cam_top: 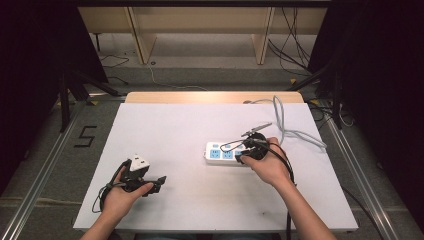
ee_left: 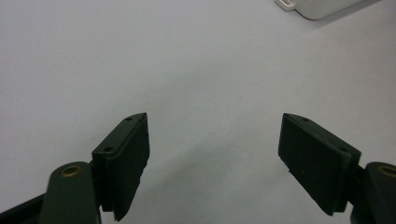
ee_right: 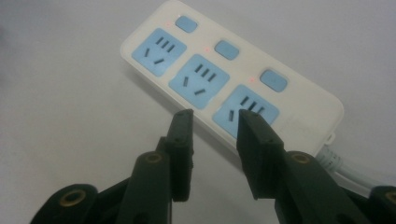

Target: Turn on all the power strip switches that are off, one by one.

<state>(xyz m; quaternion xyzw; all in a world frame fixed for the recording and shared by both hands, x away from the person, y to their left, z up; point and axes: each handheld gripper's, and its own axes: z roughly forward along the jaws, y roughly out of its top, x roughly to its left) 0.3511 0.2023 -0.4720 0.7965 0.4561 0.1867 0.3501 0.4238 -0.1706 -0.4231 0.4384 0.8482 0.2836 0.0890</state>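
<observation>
Right gripper over power strip, nearest end.
Half-open, empty; strip runs toward upper left; left gripper wide, empty, far off.

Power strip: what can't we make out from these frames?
- Power strip, right gripper view: near socket partly covered by the right claw; whether the claw touches it can't be told.
- Strip's grey cable, high view: far end runs off the table's back edge, plug unseen.
- Left gripper view: strip cut off by the top edge; left claw open over bare table.
</observation>
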